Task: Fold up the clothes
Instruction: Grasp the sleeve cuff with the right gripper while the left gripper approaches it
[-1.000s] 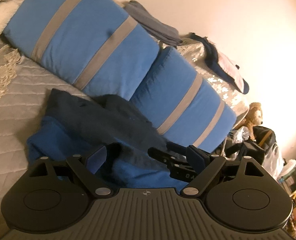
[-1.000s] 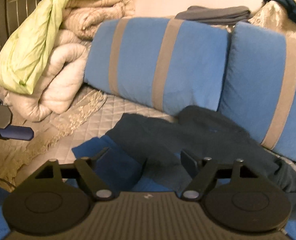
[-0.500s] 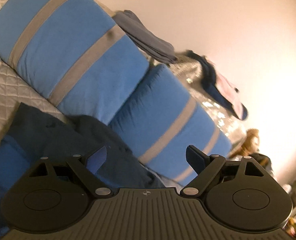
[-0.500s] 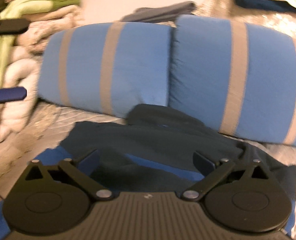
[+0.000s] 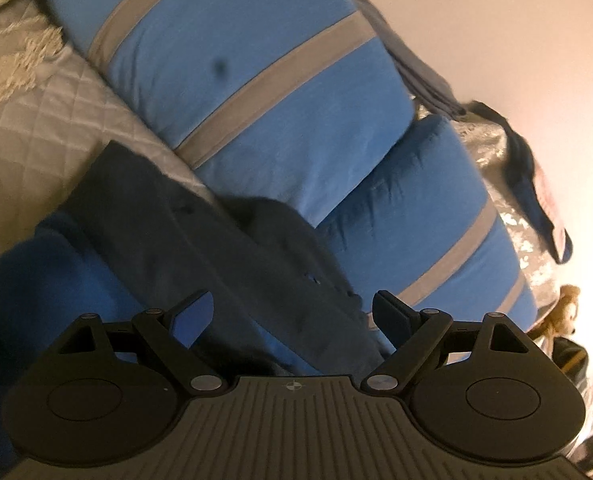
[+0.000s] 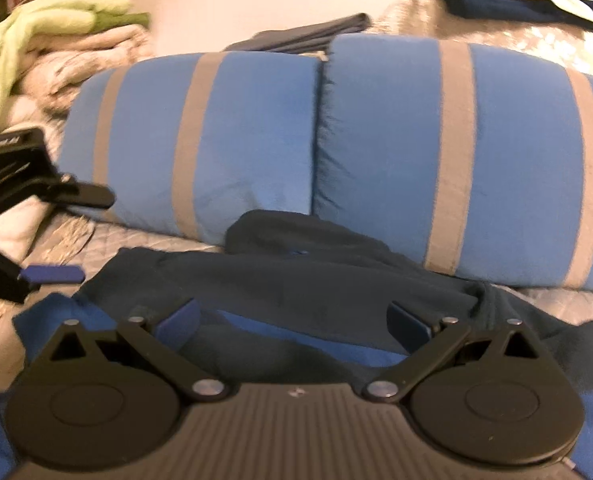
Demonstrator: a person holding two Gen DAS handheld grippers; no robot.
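My left gripper (image 5: 292, 312) and right gripper (image 6: 292, 320), both wide open and empty, are swinging back down over the crumpled dark navy-and-blue garment (image 6: 316, 284) lying on the quilted bedspread (image 5: 56, 120), readying a fresh grasp.

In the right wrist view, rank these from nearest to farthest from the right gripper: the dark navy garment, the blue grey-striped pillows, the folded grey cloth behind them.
1. Dark navy garment, directly ahead of the right gripper, on the bed.
2. Blue grey-striped pillows, behind the garment.
3. Folded grey cloth, top centre, behind the pillows by the wall.
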